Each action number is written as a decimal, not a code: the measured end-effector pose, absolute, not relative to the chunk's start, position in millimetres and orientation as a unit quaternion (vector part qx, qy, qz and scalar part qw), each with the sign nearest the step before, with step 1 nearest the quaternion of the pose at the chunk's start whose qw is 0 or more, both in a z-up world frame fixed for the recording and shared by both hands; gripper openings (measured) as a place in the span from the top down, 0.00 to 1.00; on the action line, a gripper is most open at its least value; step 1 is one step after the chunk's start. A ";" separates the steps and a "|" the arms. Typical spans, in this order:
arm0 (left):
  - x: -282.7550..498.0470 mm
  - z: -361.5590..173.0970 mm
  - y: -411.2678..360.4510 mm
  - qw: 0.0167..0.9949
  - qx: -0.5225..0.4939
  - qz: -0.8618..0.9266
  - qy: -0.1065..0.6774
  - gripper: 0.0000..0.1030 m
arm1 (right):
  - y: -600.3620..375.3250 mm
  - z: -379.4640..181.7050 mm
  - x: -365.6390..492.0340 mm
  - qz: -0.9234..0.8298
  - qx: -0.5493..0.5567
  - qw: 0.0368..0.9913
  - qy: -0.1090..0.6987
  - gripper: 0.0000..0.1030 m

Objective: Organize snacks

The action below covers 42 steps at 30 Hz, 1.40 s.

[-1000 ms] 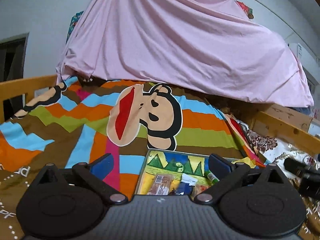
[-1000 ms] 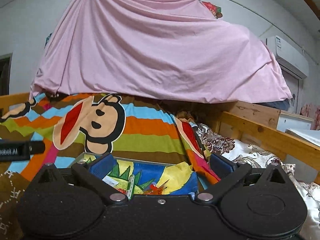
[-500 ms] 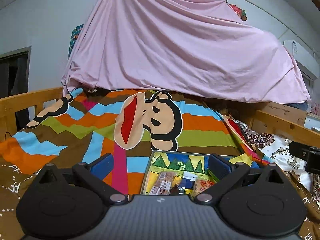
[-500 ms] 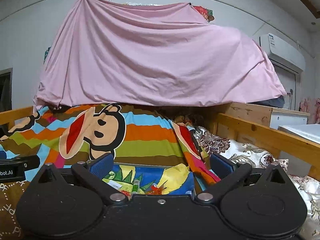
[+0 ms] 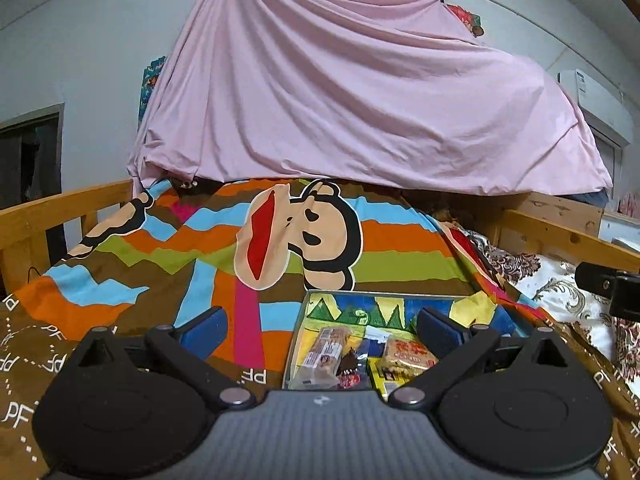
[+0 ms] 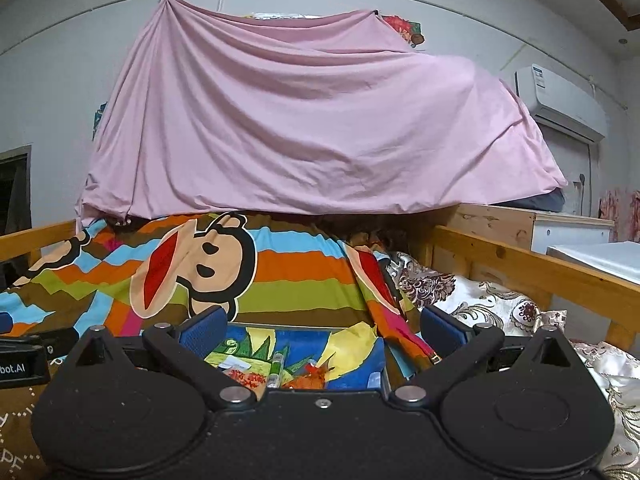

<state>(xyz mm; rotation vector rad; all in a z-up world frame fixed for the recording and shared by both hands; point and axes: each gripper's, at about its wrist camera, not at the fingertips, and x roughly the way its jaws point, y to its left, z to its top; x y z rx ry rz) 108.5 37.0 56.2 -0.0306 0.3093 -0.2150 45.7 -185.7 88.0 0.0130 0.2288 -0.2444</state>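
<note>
1. Behind everything hangs a pink sheet (image 5: 360, 100); below it a striped blanket (image 5: 400, 264) covers the bed, and on the blanket lies the tray (image 5: 304, 308).
2. Snacks (image 5: 326, 354) lie inside the tray, close together.
3. Left gripper (image 5: 320, 324) is spread wide and empty, near the tray's front; right gripper (image 6: 322, 326) is also spread and empty, above the tray's right part.
4. Risk: the soft blanket may let the tray tip when pressed.
5. Risk: crowded packets; fingers may catch two or slip.
</note>
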 end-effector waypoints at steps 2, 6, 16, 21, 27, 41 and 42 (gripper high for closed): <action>104.2 56.0 36.8 0.982 -0.012 -0.108 0.156 0.00 | -185.0 88.2 41.0 -0.121 0.007 0.986 0.114 0.01; 96.5 56.7 37.4 0.981 -0.010 -0.109 0.158 0.00 | -183.0 87.4 31.6 -0.117 0.007 0.986 0.117 0.01; 65.9 51.0 37.9 0.976 -0.010 -0.120 0.181 0.00 | -176.2 80.9 1.9 -0.104 -0.003 0.985 0.135 0.01; 48.5 48.3 32.0 0.975 0.016 -0.122 0.185 0.00 | -175.8 79.5 -12.8 -0.100 -0.002 0.985 0.141 0.01; 41.6 49.0 35.7 0.975 0.008 -0.110 0.192 0.00 | -175.8 77.7 -28.5 -0.099 -0.003 0.984 0.146 0.01; 17.5 45.5 41.9 0.966 -0.005 -0.117 0.230 0.00 | -178.8 64.5 -55.7 -0.095 0.024 0.976 0.195 0.01; 15.3 45.4 42.1 0.966 -0.005 -0.117 0.231 0.00 | -179.1 63.4 -57.5 -0.095 0.028 0.975 0.199 0.01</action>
